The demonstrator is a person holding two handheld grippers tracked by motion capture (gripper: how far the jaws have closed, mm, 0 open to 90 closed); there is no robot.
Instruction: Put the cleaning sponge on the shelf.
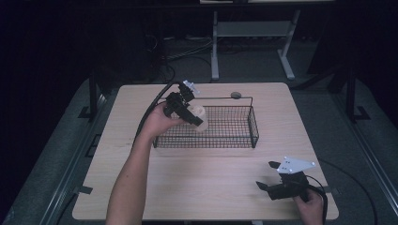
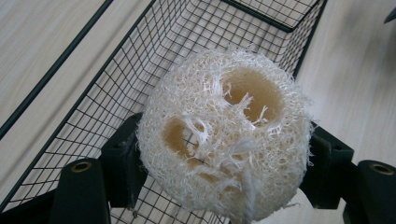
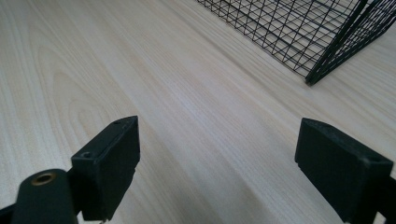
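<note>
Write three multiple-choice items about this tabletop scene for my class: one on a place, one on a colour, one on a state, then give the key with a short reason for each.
1. Where is the pale, fibrous, round loofah sponge?
A. Lying on the floor
B. Held over the left end of the black wire-mesh basket
C. Resting beside the right tongs

2. What colour is the basket?
A. Black
B. Red
C. White

3. What state are the right tongs in?
A. Shut on the sponge
B. Shut on the basket's rim
C. Open, holding nothing

Key:
1 B: the left tongs grip the sponge above the basket's mesh at its left end.
2 A: its wires look black against the light wooden table.
3 C: the right gripper view shows the jaws wide apart with bare wood between them.
</note>
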